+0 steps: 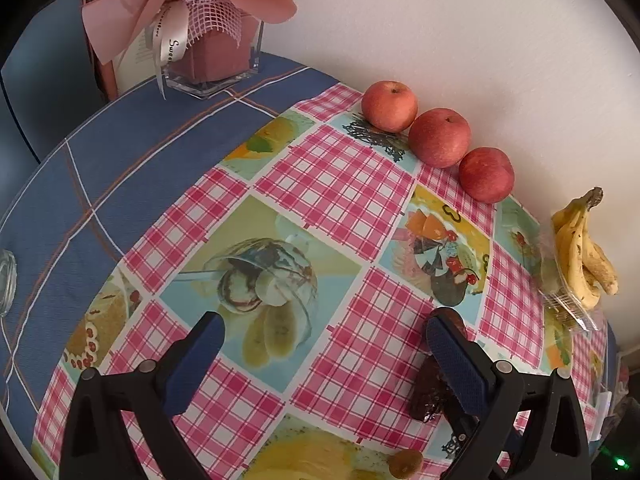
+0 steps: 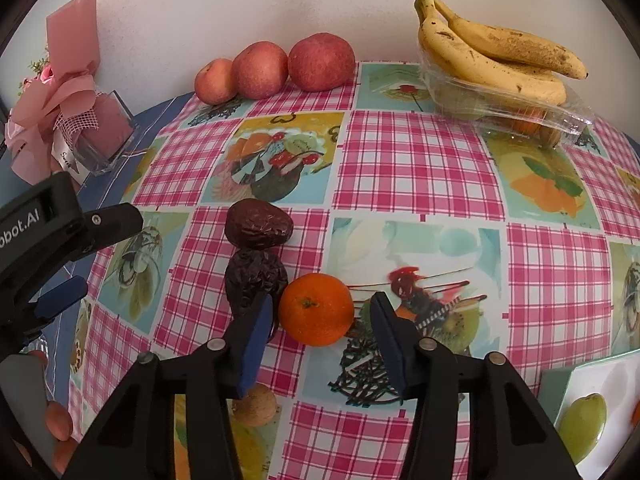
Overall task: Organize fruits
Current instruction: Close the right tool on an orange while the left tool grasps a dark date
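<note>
In the clear tray (image 2: 520,114), fruit under bananas (image 2: 492,56); both grippers (image 1: 320,344) (image 2: 320,320) wide open, empty.

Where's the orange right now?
In the right wrist view the orange sits on the checked tablecloth between the open fingers of the right gripper, just right of the nearer of two dark wrinkled fruits.

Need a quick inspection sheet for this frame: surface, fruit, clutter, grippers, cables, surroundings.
Surface: round table, pink checked cloth over blue cloth.
Job's things: three apples in a row by the wall; bananas on a clear plastic tray; orange; two dark wrinkled fruits; small brown fruit.
Clutter: pink bouquet in a glass holder; white plate with a green fruit.
Grippers: right gripper open around the orange; left gripper open, empty.
Cables: nothing seen.
Surroundings: white wall.
</note>
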The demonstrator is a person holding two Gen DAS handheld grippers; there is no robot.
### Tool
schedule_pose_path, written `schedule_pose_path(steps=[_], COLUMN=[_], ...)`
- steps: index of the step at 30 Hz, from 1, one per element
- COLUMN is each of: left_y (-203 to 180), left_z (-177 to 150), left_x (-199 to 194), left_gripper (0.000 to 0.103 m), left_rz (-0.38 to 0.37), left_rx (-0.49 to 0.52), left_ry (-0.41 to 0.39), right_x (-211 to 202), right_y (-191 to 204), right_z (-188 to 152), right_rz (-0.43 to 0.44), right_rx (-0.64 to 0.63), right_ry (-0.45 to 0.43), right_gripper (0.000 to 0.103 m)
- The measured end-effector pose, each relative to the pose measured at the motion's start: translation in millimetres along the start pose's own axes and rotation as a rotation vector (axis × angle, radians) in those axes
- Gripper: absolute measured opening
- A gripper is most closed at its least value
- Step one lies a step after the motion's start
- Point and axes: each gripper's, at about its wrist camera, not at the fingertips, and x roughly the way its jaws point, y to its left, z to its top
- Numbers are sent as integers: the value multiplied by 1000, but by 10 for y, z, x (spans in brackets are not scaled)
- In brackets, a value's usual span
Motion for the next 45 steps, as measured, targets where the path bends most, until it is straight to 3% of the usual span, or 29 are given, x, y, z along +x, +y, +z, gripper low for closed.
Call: schedule_pose_path(steps=[7,15,23,28,35,39,42,45], left_y=[-34,-126,-237,-394,-610,-689,-722,-739], left_z=[-10,-39,-89,-148,-252,-328,-378,-416], left_x=[-10,-13,10,51,113,198,261,308], left_gripper=[102,102,101,87,80,66,63,49], left_rz=[-23,-51,-74,-104,-147,-144,-142,-146], left_rx=[-5,9,46,103,173,200,210,217], left_ry=[7,19,43,78,125,151,169,185], right_x=[-18,-48,-261,-504,-812,-927,-979,-917], right_y=[-23,-57,-406,-695,-1018,-1040,-1012,-1011], right_z=[-12,-15,77,140,157,167,181,175], right_rz=[25,13,-33,-60,-100,-102,-105,-108], right_rx=[20,34,120,182,250,250,230,226], right_ry=[-1,-5,-50,-99,-168,-199,-212,-194], right_gripper=[41,41,41,41,41,41,40,40])
